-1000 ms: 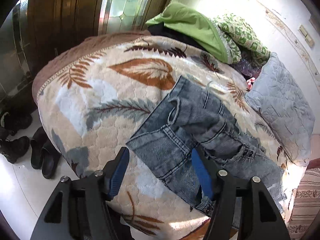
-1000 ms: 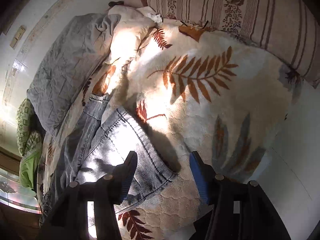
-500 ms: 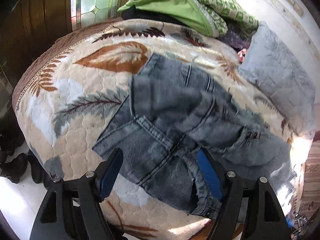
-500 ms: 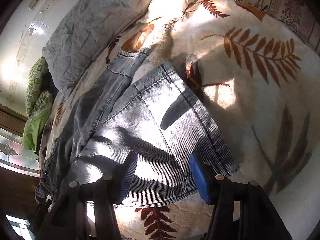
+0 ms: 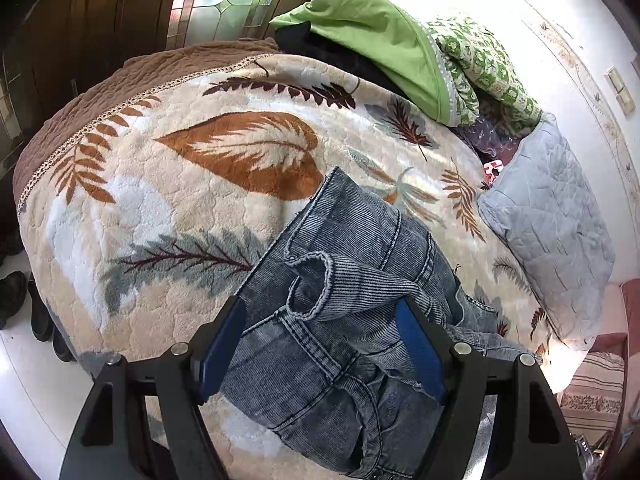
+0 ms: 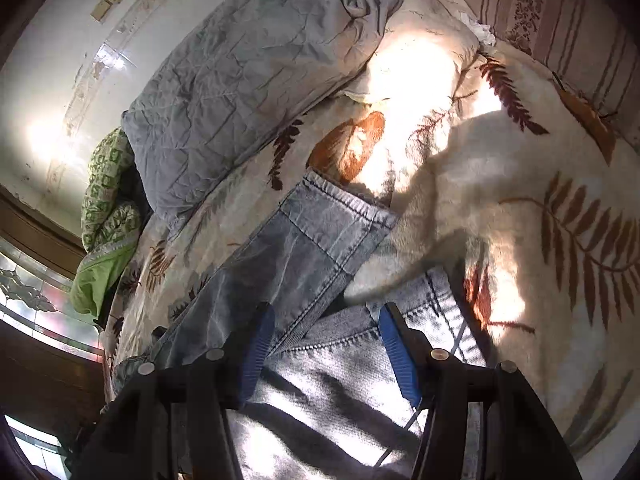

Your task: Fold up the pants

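Blue-grey jeans (image 5: 344, 360) lie crumpled on the leaf-print blanket (image 5: 192, 208). A raised fold of their waistband (image 5: 316, 292) stands between the blue pads of my left gripper (image 5: 320, 344). Its jaws are closing, with denim between them, and I see no pad pressing on it. In the right wrist view the two legs (image 6: 304, 256) run away from me. One hem (image 6: 340, 200) lies ahead and the other hem (image 6: 436, 300) sits by the right pad. My right gripper (image 6: 326, 344) hovers open just over the sunlit leg cloth.
A grey quilted pillow (image 5: 552, 216) lies along the wall side of the bed. Green bedding (image 5: 384, 36) is piled at the far corner. Dark shoes (image 5: 24, 304) stand on the white floor by the bed's left edge. A striped cushion (image 6: 560, 20) lies at the bed's other end.
The left gripper has shifted over the waist end, and a waistband fold now rises between its pads. The right gripper has moved from the hem edge further over the legs.
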A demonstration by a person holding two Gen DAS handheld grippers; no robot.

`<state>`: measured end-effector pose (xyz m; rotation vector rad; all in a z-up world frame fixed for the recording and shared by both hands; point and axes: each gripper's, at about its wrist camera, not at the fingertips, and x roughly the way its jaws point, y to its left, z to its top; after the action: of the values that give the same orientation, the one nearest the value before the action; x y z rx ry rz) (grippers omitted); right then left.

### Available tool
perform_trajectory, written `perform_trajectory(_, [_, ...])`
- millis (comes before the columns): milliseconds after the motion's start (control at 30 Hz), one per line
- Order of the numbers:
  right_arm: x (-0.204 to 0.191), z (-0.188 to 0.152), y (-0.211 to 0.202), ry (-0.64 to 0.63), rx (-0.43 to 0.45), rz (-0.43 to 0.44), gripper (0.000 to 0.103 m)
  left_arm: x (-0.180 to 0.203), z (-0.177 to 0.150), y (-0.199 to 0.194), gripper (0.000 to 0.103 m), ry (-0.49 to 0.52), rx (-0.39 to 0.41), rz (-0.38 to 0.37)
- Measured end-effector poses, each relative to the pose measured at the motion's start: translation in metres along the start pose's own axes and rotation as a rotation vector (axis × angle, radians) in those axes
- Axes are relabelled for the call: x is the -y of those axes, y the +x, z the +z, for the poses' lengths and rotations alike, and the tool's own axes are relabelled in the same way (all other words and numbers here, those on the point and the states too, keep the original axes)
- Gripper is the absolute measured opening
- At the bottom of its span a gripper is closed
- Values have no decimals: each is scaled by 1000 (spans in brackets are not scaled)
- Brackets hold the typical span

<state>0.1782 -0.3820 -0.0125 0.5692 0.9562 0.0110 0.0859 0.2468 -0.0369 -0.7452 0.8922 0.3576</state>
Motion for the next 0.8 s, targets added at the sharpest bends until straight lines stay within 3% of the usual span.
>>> perform_trajectory(67, [-3,20,13,-32,20,-97,58,1,4,8,51,-3,-29,-15])
perform_trajectory(167, [9,43,42,-3,-33,-147,58,3,9,13,47,0,-28,5])
perform_trajectory(233, [13,49,59,-1,-81,-157,58,7,12,16,39,19,-22,15])
perform_trajectory(300, [12,50,68,-24,-90,-159,58,9,16,18,24,35,-19,29])
perform_trajectory(367, [10,51,77,-48,-100,-192,55,13,19,22,18,57,-20,41])
perform_trajectory(467, [18,52,98,-23,-159,-260,50,18,24,25,14,74,-23,48])
perform_trajectory(600, [15,50,93,-50,-103,-275,22,27,32,25,8,100,-6,61])
perform_trajectory(800, [-8,45,75,-179,-49,-352,19,49,57,16,6,127,61,59])
